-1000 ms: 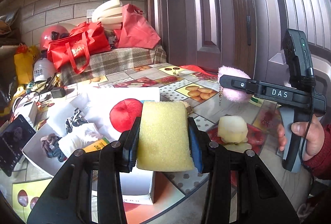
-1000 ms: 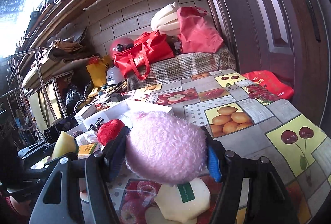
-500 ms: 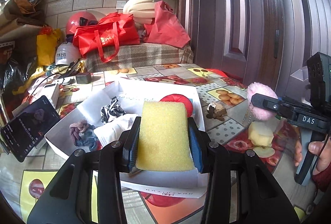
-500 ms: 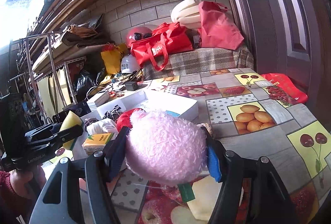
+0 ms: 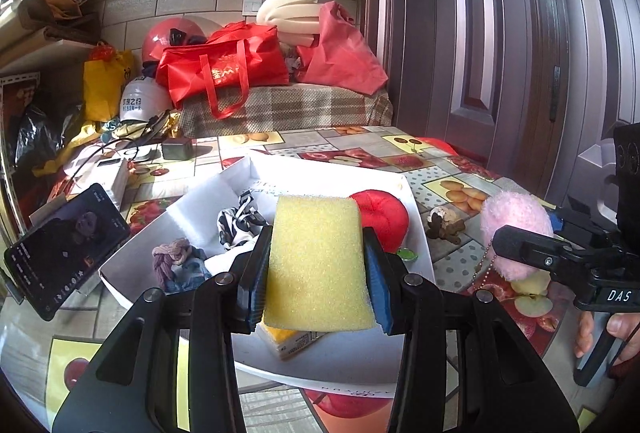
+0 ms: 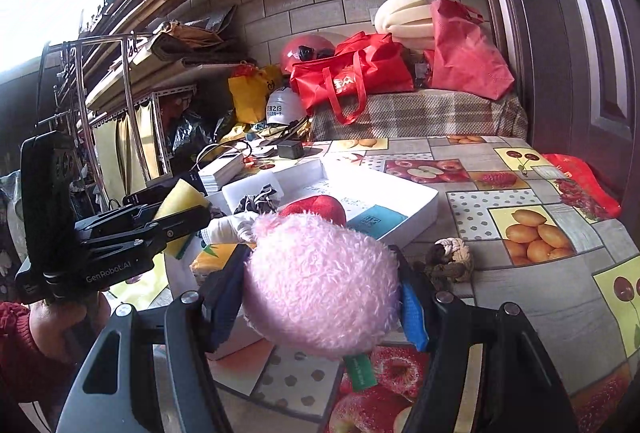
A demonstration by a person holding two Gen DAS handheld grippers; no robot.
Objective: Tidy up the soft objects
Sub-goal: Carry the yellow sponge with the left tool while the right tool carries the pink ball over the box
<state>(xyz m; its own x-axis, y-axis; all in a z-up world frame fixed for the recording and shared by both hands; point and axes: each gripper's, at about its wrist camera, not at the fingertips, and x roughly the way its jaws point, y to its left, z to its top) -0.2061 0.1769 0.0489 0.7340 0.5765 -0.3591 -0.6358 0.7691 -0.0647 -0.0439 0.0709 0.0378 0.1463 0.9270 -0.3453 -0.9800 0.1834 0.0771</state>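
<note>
My left gripper (image 5: 318, 287) is shut on a yellow sponge (image 5: 316, 265) and holds it above the near end of a white box (image 5: 192, 201). The box holds a red plush (image 5: 380, 217), a zebra-print cloth (image 5: 238, 219), a knotted fabric piece (image 5: 172, 261) and a white cloth. My right gripper (image 6: 320, 293) is shut on a fluffy pink pom-pom (image 6: 320, 285) with a green tag, just right of the box (image 6: 416, 209). The pom-pom also shows in the left wrist view (image 5: 514, 229), the sponge in the right wrist view (image 6: 180, 197).
A brown knotted rope toy (image 6: 450, 259) lies on the fruit-print tablecloth (image 6: 560, 281) right of the box. A phone (image 5: 66, 249) leans at the left. Red bags (image 5: 224, 65), helmets and clutter stand at the back. A dark door (image 5: 500, 33) is at the right.
My left gripper has swung left with the sponge and now faces along the box. My right gripper has moved with the pom-pom towards the box. Both grips are unchanged.
</note>
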